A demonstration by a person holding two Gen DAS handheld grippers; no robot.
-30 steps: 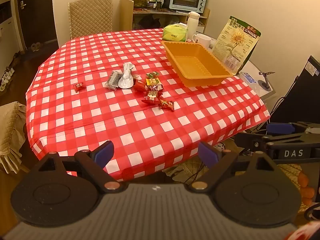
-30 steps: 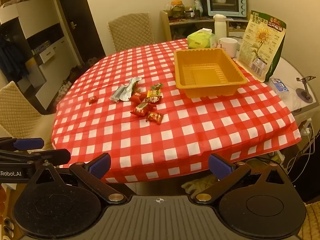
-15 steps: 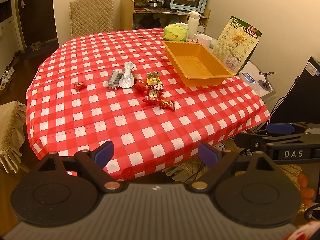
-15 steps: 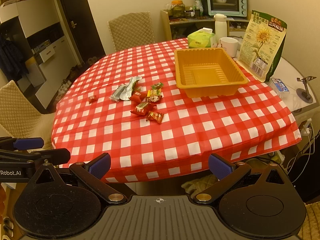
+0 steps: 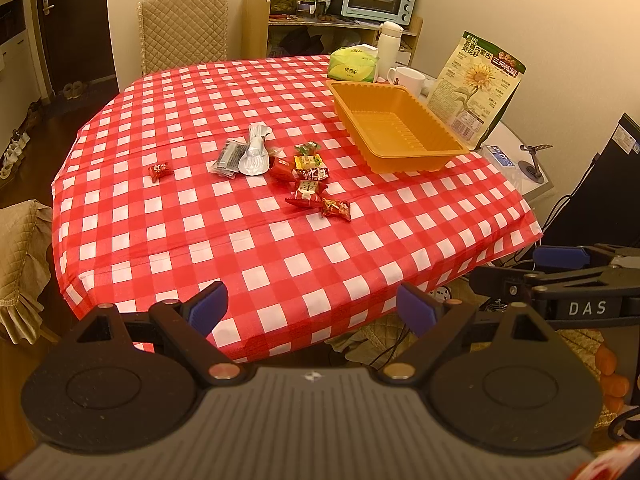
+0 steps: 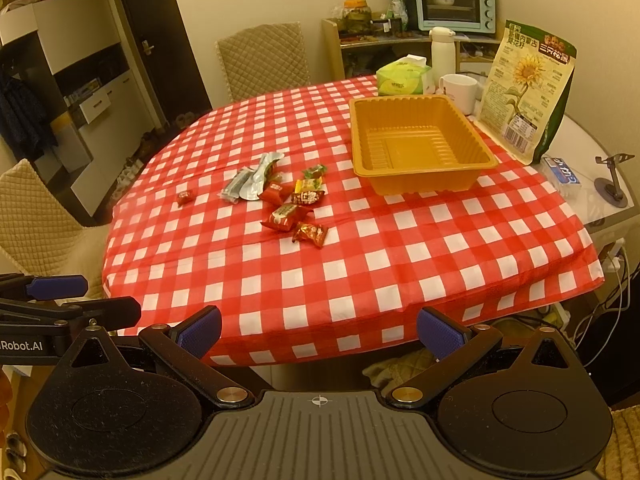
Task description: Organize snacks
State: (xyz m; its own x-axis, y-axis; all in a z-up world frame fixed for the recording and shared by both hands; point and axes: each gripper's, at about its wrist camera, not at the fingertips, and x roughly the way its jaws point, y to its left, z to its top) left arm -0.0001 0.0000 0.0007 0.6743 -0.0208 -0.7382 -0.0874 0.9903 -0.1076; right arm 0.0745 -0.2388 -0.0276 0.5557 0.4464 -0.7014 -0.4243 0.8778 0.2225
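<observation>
Just starting: both grippers, left (image 5: pixel 312 306) & right (image 6: pixel 319 332), hanging wide w/ nothing. Next: reaching for snacks (image 6: pixel 294 206), dropping into tray (image 6: pixel 416 100).

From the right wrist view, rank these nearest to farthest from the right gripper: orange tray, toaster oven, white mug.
From the right gripper:
1. Orange tray, right of centre on the tablecloth.
2. White mug, just behind the tray.
3. Toaster oven, on the far shelf by the wall.
</observation>
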